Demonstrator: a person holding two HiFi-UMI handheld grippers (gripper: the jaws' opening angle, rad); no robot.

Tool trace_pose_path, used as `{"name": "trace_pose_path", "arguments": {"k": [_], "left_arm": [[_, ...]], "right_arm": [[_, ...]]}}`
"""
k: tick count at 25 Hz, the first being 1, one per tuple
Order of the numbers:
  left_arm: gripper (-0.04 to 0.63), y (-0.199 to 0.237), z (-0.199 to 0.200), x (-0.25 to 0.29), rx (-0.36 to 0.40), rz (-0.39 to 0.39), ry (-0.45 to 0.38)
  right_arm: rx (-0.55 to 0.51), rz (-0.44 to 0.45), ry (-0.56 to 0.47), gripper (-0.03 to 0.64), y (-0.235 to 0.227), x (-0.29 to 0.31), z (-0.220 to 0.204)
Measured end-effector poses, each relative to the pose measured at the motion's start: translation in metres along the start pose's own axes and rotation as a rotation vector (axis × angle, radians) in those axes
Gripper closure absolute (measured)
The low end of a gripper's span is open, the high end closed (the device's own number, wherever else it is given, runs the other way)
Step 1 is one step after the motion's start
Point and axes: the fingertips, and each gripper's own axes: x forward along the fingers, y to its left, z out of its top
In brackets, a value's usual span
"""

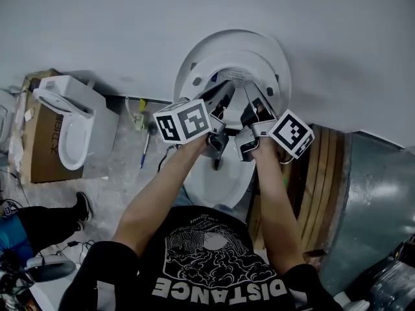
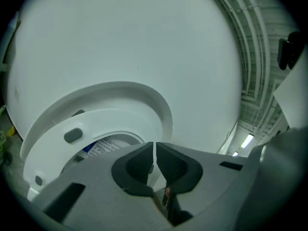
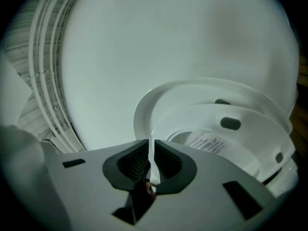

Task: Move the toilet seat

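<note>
The white toilet seat (image 1: 267, 65) is tipped up towards its lid (image 1: 233, 41) above the bowl (image 1: 220, 180). Its underside, with grey bumpers (image 2: 73, 135), faces both gripper views. My left gripper (image 1: 224, 101) is shut on the seat's thin front edge (image 2: 154, 154), a white strip pinched between the dark pads. The right gripper (image 1: 253, 109) is shut on the same edge (image 3: 152, 153) just beside it. The seat ring (image 3: 216, 113) and lid (image 3: 159, 95) curve away behind the jaws. A printed label (image 2: 103, 146) shows through the ring.
A second toilet (image 1: 68, 118) sits on a cardboard box (image 1: 39, 151) at the left, with a blue pen (image 1: 145, 151) on the floor nearby. Stacked wooden boards (image 1: 324, 173) and a grey metal drum (image 1: 382, 199) stand at the right. A person's shoe (image 1: 83, 206) is lower left.
</note>
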Motion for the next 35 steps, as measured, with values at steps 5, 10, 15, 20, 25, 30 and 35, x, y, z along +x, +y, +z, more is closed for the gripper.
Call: {"name": "trace_pose_path", "arguments": {"k": [5, 10, 15, 20, 25, 30, 35], "left_arm": [[0.571, -0.032, -0.034, -0.019, 0.087, 0.043, -0.002], [0.578, -0.052, -0.053, -0.038, 0.184, 0.096, -0.011], [0.581, -0.066, -0.067, -0.06, 0.256, 0.128, -0.004], [0.583, -0.08, -0.081, -0.079, 0.354, 0.146, 0.021], [0.583, -0.094, -0.1, -0.105, 0.455, 0.145, 0.051], [0.583, -0.101, -0.108, -0.134, 0.509, 0.152, 0.052], [0.584, -0.108, -0.111, -0.164, 0.593, 0.151, 0.068]], "right_arm": [[-0.122, 0.02, 0.05, 0.572, 0.012, -0.04, -0.01], [-0.286, 0.015, 0.106, 0.572, 0.023, -0.069, -0.024], [-0.454, -0.028, 0.119, 0.572, 0.033, -0.097, -0.035], [-0.627, -0.077, 0.125, 0.578, 0.039, -0.12, -0.048], [-0.71, -0.124, 0.116, 0.583, 0.05, -0.147, -0.07], [-0.779, -0.153, 0.113, 0.591, 0.066, -0.166, -0.091], [-0.803, -0.186, 0.095, 0.598, 0.081, -0.181, -0.113]]}}
